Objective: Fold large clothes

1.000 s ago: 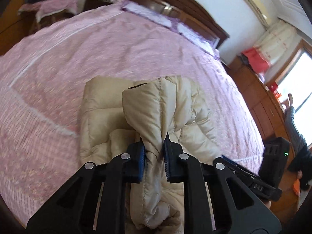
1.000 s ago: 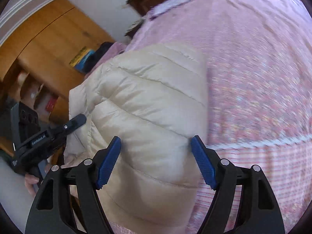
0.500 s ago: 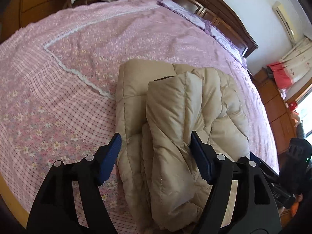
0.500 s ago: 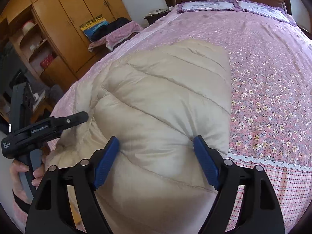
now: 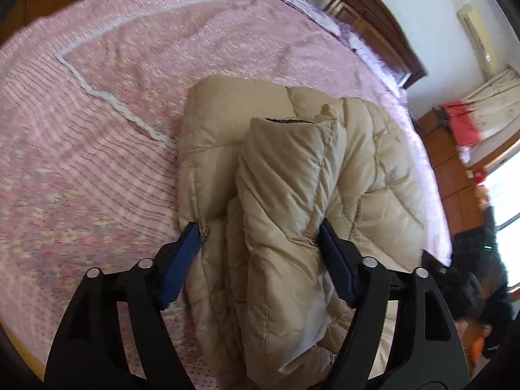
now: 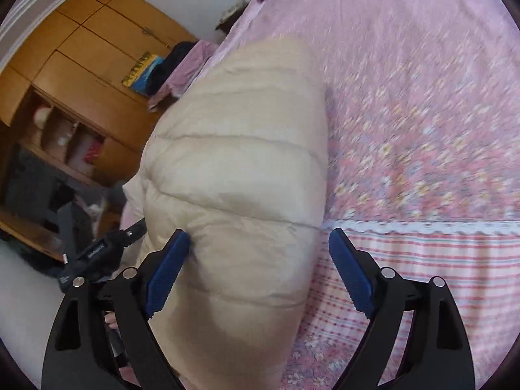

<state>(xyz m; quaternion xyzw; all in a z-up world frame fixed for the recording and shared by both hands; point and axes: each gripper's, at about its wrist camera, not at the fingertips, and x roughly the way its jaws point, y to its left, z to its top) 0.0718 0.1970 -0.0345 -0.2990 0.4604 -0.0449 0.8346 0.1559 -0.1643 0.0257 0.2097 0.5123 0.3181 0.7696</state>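
A beige puffer jacket (image 5: pixel 292 162) lies folded on the pink flowered bedspread (image 5: pixel 97 130), one quilted flap laid over its middle. My left gripper (image 5: pixel 260 230) straddles the near end of that fold. Its jaws are closing, the blue pads brush the padding on both sides, and the cloth is not pinched. In the right wrist view the jacket (image 6: pixel 243 146) bulges up between the fingers of my right gripper (image 6: pixel 260 237). Those jaws are opening: the left pad touches the jacket, the right pad hangs over the bedspread (image 6: pixel 422 97). The left gripper's black body (image 6: pixel 97 250) shows at the left there.
A dark wooden headboard (image 5: pixel 373 16) and pillows (image 5: pixel 308 3) close off the far end of the bed. A wooden wardrobe with shelves (image 6: pixel 81 65) stands to the left. Drawers (image 5: pixel 448 169) and a window are on the right. The bed's edge (image 5: pixel 19 334) runs close below.
My left gripper let go of the jacket sleeve it was pinching, opened wide and sank onto the folded jacket. My right gripper's jaws spread a little wider over the jacket.
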